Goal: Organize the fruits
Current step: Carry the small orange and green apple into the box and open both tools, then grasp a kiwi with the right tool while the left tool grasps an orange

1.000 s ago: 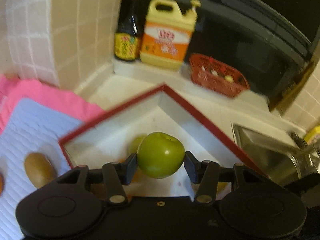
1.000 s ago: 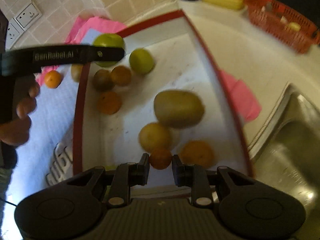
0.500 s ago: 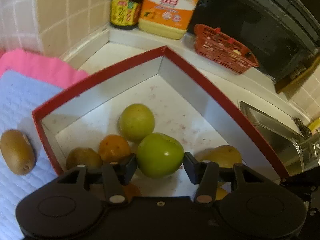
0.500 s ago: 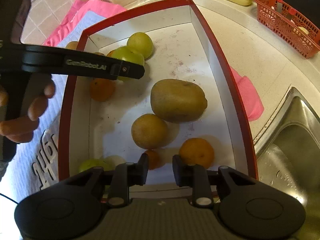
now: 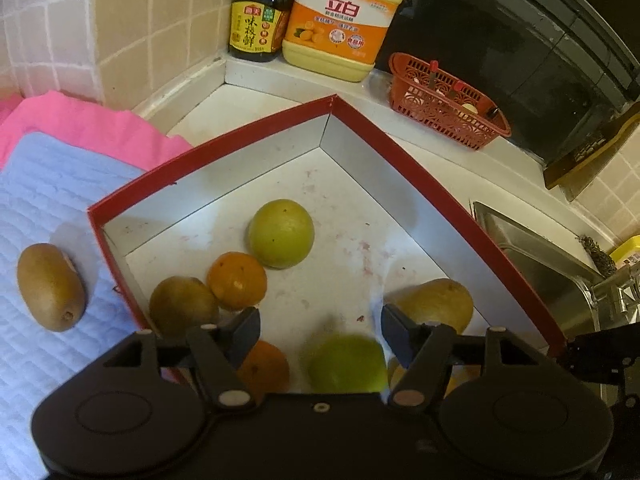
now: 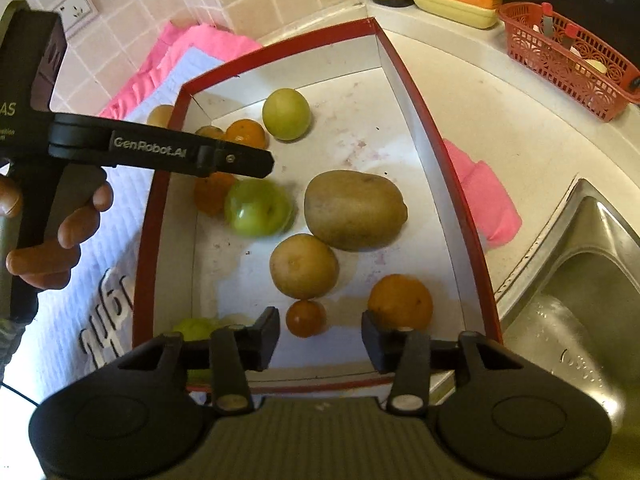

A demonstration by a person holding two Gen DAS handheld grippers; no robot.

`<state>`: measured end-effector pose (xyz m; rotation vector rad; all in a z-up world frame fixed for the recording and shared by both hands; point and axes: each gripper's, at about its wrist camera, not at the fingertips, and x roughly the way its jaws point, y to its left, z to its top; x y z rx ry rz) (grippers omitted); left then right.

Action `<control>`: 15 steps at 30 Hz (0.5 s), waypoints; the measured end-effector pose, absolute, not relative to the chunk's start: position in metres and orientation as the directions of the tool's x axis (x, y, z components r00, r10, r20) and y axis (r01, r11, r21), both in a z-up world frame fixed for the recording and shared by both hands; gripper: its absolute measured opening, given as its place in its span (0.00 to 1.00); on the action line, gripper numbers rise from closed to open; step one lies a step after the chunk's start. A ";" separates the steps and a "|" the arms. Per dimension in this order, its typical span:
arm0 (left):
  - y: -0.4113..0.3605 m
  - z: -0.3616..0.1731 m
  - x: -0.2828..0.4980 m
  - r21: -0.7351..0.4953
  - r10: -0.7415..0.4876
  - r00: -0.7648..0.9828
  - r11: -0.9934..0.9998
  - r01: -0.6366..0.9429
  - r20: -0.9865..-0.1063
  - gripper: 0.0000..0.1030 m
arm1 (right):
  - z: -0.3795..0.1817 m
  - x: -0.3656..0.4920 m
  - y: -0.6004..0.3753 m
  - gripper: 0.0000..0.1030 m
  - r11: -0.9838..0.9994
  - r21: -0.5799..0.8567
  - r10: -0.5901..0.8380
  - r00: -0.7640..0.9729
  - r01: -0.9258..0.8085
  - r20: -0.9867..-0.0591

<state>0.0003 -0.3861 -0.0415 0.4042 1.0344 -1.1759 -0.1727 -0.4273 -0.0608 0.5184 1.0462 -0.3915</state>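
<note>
A red-rimmed white box (image 5: 400,168) (image 6: 404,76) holds several fruits. A green apple (image 5: 346,364) (image 6: 258,208) lies blurred on the box floor, just below my left gripper (image 5: 320,330), which is open and empty above it. Around it lie oranges (image 5: 237,281), a yellow-green fruit (image 5: 281,233) (image 6: 286,114) and a large kiwi (image 6: 354,209). Another kiwi (image 5: 50,286) lies outside on the blue mat. My right gripper (image 6: 320,338) is open and empty over the box's near end, above a small orange (image 6: 306,317).
A blue quilted mat (image 5: 44,200) on pink cloth (image 5: 88,124) lies left of the box. A soy sauce bottle (image 5: 258,12), a detergent jug (image 5: 346,20) and a red basket (image 5: 446,100) stand at the back. A steel sink (image 6: 580,280) is on the right.
My left gripper opened and let go of the green apple, which dropped onto the box floor. My right gripper opened wider.
</note>
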 end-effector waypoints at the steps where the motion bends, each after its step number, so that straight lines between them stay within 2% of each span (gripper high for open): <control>1: -0.383 -0.039 -0.001 -0.235 -0.562 0.020 0.377 0.896 -0.827 0.77 | -0.060 -0.176 -0.427 0.50 0.814 0.216 -0.066 0.455 0.539 -0.888; 10: -0.321 -0.004 -0.010 -0.162 -0.596 0.115 0.390 0.906 -0.795 0.77 | -0.037 -0.202 -0.432 0.53 0.801 0.239 -0.096 0.513 0.548 -0.853; 15: -0.261 0.024 0.016 -0.113 -0.596 0.261 0.516 0.849 -0.760 0.77 | -0.008 -0.185 -0.437 0.54 0.819 0.202 -0.150 0.541 0.537 -0.828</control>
